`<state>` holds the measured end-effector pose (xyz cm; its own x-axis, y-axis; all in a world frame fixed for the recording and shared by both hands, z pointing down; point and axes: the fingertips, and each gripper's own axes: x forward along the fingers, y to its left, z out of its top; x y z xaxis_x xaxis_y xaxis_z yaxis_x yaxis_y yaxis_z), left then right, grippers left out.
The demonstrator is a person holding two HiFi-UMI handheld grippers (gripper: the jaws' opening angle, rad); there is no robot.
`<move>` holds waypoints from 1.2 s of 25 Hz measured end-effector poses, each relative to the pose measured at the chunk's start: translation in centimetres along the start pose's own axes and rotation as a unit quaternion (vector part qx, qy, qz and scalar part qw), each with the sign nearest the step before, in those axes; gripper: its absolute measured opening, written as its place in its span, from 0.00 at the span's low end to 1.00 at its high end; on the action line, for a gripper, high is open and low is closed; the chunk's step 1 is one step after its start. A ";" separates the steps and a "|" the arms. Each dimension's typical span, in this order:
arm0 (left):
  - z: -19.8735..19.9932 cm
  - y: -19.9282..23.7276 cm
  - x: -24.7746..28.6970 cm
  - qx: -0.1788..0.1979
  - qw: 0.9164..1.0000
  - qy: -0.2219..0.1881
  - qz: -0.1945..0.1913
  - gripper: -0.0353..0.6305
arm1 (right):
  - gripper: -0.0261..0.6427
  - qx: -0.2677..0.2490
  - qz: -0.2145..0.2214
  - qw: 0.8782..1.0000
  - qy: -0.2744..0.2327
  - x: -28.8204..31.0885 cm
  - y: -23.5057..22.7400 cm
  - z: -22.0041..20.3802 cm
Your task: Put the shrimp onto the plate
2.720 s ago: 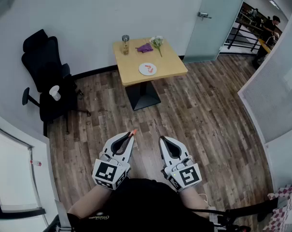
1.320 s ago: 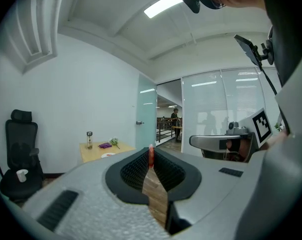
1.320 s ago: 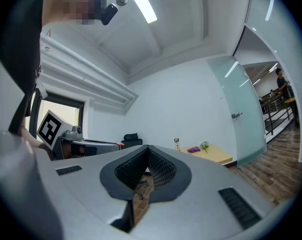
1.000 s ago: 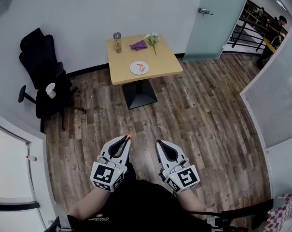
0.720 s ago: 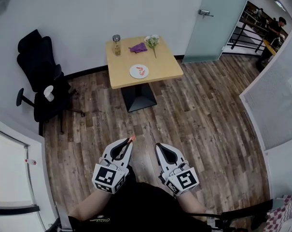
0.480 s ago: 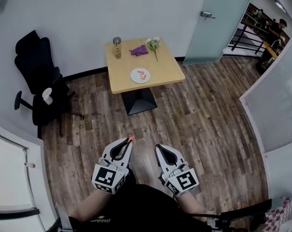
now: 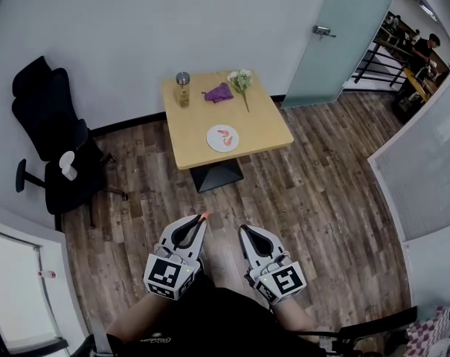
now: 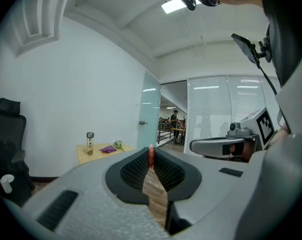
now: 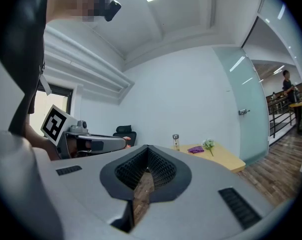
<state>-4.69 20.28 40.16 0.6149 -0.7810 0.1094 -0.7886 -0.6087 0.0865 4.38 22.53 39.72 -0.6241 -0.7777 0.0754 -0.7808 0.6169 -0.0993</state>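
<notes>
My left gripper (image 7: 201, 219) is shut on a small orange shrimp (image 7: 204, 216), which sticks up between the jaw tips (image 8: 151, 157). Beside it, my right gripper (image 7: 244, 231) is shut with nothing in it. Both are held low in front of the person, over the wood floor, well short of the table. The white plate (image 7: 216, 143) lies on the square wooden table (image 7: 262, 129) ahead, and another orange shrimp (image 7: 225, 135) lies on it. From the left gripper view the table (image 8: 97, 153) is far off at the left.
On the table's far side stand a glass bottle (image 7: 182, 79), a purple cloth (image 7: 219, 93) and a small bunch of flowers (image 7: 240, 80). A black office chair (image 7: 46, 121) with a white cup (image 7: 65, 165) is at the left. A glass door (image 7: 344, 28) is at the back right.
The table and plate have come nearer and lower in the head view. Both grippers keep the same pose, and the left one still holds the shrimp.
</notes>
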 end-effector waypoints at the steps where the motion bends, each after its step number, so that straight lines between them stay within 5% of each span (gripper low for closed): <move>1: 0.2 1.1 0.5 0.000 1.000 -0.001 -0.003 0.10 | 0.04 0.000 -0.002 1.000 0.000 1.3 -0.1 0.1; 11: 0.4 10.9 4.2 -0.005 0.999 0.005 -0.034 0.10 | 0.04 -0.009 -0.009 1.000 0.007 11.8 -0.4 0.1; 18: 0.4 12.8 6.6 -0.008 0.998 0.006 -0.054 0.10 | 0.04 -0.004 -0.047 0.999 0.012 13.8 -2.6 0.2; 30: 0.4 16.0 11.4 -0.011 0.999 0.016 -0.043 0.10 | 0.04 0.000 -0.031 0.999 0.006 18.6 -6.9 0.7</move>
<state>-10.28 1.58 42.42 0.6799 -0.7214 0.1316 -0.7333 -0.6694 0.1186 -1.82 3.65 41.07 -0.5749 -0.8128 0.0942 -0.8179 0.5676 -0.0942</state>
